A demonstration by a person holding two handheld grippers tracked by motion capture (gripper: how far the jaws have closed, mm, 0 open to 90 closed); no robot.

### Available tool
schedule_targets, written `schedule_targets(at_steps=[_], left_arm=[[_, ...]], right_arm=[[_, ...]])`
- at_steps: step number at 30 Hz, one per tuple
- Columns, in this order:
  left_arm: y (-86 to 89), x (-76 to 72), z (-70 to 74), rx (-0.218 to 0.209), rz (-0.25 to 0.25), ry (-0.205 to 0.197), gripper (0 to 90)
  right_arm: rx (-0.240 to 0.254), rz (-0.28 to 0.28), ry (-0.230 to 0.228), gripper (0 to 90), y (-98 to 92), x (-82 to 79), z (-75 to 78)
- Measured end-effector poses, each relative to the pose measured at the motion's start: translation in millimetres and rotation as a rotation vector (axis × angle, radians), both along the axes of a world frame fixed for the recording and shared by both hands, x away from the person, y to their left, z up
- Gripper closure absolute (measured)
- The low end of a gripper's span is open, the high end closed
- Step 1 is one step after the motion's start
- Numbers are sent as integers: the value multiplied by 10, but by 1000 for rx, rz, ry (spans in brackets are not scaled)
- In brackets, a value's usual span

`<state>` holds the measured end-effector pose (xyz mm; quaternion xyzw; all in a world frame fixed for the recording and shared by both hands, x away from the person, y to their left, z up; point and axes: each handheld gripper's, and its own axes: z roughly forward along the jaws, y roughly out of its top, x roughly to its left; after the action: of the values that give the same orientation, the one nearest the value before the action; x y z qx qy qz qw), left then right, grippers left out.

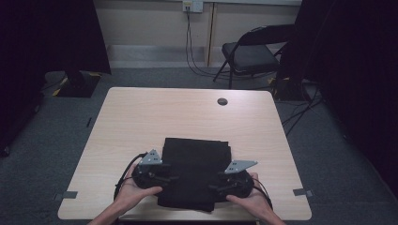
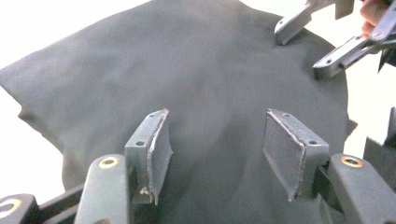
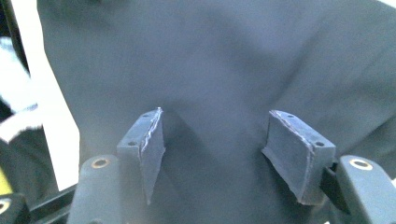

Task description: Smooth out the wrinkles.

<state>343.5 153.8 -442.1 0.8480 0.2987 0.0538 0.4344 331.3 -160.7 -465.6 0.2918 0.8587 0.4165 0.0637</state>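
I hold my left claw [image 1: 170, 177] and right claw [image 1: 213, 186] low over the near half of the black cloth [image 1: 195, 161], which lies folded flat on the table [image 1: 141, 117], close to my edge. Both claws stand with jaws spread wide and nothing between them. They point inward from opposite sides, I judge so that each can take a side of the cloth for a fold or a lift.

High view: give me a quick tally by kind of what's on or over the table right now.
Black folded cloth: 1
Handheld grippers: 2, the left gripper and the right gripper, both with jaws open over the cloth
Round grommet hole in the table: 1
Total: 4
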Motion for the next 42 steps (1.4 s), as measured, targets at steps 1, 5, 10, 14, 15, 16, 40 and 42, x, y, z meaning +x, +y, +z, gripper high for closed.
schedule_targets(at_steps=[1, 5, 10, 14, 15, 16, 40, 42], left_arm=[[-48, 40, 10, -7, -10, -4, 412], [-196, 242, 28, -36, -6, 14, 446], [-299, 433, -121, -6, -2, 53, 524], [-370, 429, -312, 77, -15, 63, 539], [-398, 428, -370, 119, -23, 57, 537], [-415, 404, -401, 119, -29, 9, 532], [-411, 363, -471, 78, -18, -33, 487], [-412, 359, -471, 85, -21, -37, 487]], right_arm=[[28, -20, -10, 366, -35, 35, 57], [89, -92, -56, 373, -147, 229, 234], [103, -95, -79, 306, -48, 561, 302], [66, -48, -66, 266, 202, 851, 259], [59, -33, -62, 262, 273, 920, 238], [52, -32, -64, 262, 343, 984, 211], [-43, -16, 41, 143, 704, 1633, -311], [-66, -6, 23, 149, 728, 1609, -314]])
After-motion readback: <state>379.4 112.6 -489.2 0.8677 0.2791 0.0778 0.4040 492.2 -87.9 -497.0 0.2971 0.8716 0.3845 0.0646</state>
